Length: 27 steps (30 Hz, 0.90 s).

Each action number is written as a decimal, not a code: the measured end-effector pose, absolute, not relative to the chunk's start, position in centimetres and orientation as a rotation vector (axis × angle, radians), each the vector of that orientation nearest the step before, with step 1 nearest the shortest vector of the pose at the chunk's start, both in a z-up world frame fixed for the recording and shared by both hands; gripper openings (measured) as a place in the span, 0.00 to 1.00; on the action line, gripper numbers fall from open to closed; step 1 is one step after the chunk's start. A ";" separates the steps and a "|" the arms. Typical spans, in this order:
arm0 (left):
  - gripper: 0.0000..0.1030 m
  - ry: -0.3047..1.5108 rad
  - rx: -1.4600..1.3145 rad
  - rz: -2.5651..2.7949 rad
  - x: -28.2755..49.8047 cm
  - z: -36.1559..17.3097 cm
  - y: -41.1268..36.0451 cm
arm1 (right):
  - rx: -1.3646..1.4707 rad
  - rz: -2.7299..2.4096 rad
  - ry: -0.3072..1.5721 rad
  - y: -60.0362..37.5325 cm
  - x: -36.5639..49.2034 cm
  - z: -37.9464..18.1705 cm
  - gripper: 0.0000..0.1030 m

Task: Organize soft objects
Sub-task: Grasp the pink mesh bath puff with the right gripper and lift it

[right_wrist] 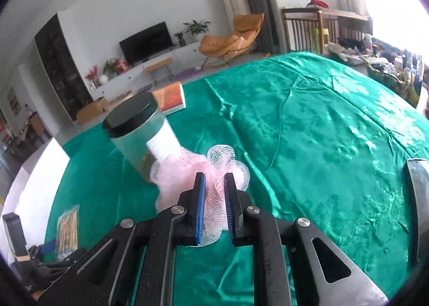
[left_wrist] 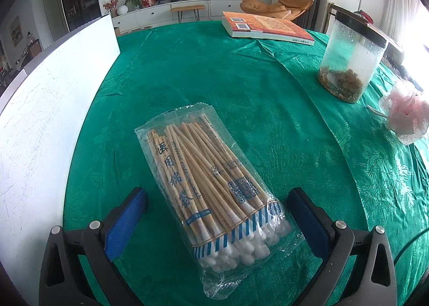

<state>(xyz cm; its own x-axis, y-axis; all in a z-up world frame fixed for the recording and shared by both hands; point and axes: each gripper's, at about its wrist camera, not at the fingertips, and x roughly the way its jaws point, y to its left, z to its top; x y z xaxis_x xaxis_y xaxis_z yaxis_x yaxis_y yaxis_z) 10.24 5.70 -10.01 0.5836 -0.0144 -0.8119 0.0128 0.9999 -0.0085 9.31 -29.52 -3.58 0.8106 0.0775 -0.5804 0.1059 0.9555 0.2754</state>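
A clear packet of cotton swabs (left_wrist: 211, 193) lies on the green tablecloth between the wide-apart blue pads of my left gripper (left_wrist: 217, 222), which is open and does not touch it. The same packet (right_wrist: 67, 228) shows at the lower left of the right wrist view. A pink mesh bath sponge (right_wrist: 214, 174) is pinched between the blue pads of my right gripper (right_wrist: 215, 179), which is shut on it. That sponge (left_wrist: 407, 115) appears at the right edge of the left wrist view.
A clear jar (left_wrist: 348, 56) with a black lid and brown bits inside stands just behind the sponge, jar (right_wrist: 139, 134). An orange book (left_wrist: 268, 28) lies at the far side. A white board (left_wrist: 48, 107) borders the left. A metal object (right_wrist: 418, 198) sits far right.
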 end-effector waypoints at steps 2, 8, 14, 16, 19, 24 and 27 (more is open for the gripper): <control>1.00 0.947 -0.002 -0.016 10.2 -10.0 5.7 | 0.344 -0.039 0.645 -31.4 10.7 -4.3 0.23; 1.00 0.948 -0.002 -0.015 10.2 -10.0 5.7 | 0.549 -0.147 0.664 -36.0 7.9 -7.1 0.71; 1.00 0.948 -0.002 -0.015 10.3 -10.0 5.7 | 0.580 -0.174 0.630 -36.8 5.1 -6.6 0.73; 1.00 0.948 -0.002 -0.016 10.3 -10.0 5.7 | 0.543 -0.165 0.632 -36.2 5.1 -6.3 0.73; 1.00 0.950 -0.001 -0.016 10.4 -10.0 5.6 | 0.475 -0.126 0.550 -35.3 4.2 -4.2 0.73; 1.00 0.950 0.000 -0.016 10.2 -10.0 5.7 | 0.110 0.149 0.620 -30.0 6.4 -1.5 0.77; 1.00 0.951 0.000 -0.018 10.2 -10.0 5.7 | -0.124 0.212 0.782 -26.6 8.8 -3.4 0.77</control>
